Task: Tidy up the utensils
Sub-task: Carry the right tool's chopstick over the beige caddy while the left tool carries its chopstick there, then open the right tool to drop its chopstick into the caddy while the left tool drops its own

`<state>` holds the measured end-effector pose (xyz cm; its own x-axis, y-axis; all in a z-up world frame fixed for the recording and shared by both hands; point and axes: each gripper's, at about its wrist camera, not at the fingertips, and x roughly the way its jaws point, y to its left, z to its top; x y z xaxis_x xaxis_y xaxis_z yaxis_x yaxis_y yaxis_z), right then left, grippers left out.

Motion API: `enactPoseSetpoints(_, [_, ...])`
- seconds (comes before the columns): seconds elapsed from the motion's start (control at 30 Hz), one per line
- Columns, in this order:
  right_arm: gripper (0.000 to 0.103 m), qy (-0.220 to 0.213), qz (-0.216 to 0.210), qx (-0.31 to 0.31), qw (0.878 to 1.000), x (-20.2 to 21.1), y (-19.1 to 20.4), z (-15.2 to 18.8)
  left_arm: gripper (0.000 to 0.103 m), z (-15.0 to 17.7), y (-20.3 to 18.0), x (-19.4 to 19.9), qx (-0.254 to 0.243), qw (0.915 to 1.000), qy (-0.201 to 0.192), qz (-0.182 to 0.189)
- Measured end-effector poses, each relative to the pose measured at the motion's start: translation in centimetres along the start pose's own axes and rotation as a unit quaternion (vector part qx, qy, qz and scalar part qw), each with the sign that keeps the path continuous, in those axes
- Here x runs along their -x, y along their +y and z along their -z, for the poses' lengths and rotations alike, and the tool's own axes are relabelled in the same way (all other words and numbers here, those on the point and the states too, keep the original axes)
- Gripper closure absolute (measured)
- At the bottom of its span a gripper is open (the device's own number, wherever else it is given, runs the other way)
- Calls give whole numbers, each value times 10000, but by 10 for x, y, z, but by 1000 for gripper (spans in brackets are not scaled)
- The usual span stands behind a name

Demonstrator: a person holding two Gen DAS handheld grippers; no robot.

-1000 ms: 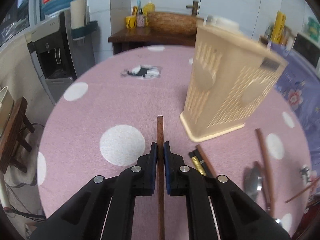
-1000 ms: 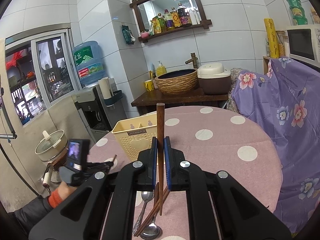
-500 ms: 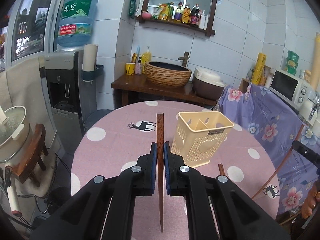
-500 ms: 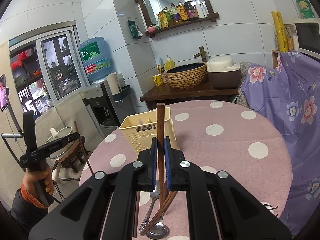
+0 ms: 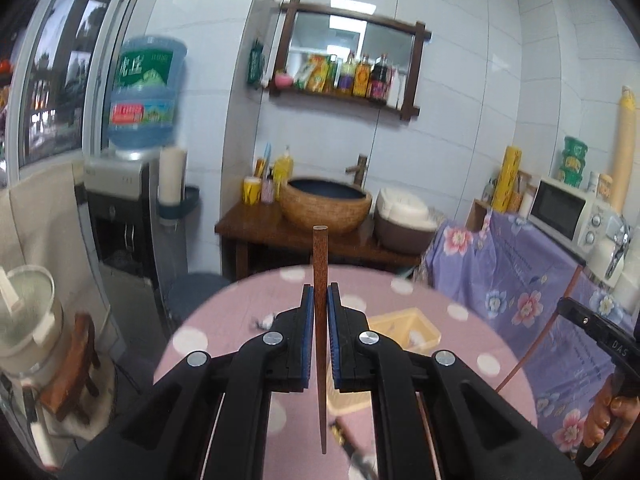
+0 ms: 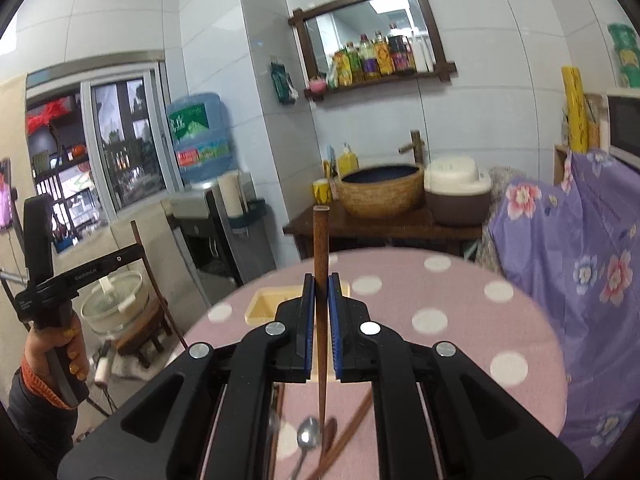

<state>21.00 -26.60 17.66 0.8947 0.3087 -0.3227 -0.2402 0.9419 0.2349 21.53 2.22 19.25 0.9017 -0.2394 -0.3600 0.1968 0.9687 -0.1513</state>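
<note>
Left gripper (image 5: 319, 312): jaws nearly closed, blue pads clamped on upright brown chopstick (image 5: 319, 264), pointing slightly downward. Right gripper (image 6: 319, 300): same pose, pads pinching second brown chopstick (image 6: 320, 248), stick upright between fingers. Left hand (image 6: 60, 344) seen from right wrist view: fist wrapped around black handle, orange cuff and dark sleeve at wrist. Right hand (image 5: 610, 412) seen at edge of left wrist view: fingers curled around handle.
</note>
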Motion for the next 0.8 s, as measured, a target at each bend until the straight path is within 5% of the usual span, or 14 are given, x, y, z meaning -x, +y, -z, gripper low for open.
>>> enactPoseSetpoints(0.2, [95, -614, 161, -16, 9980, -18, 14, -76, 95, -66, -28, -4, 77, 9983, -566, 82])
enactPoseSetpoints(0.33, [95, -676, 358, 40, 9971, -48, 20, -88, 95, -65, -44, -32, 107, 9983, -569, 89])
enactPoseSetpoints(0.8, [95, 163, 672, -156, 9975, -143, 1, -1, 95, 33, -31, -122, 405, 9988, 237, -117])
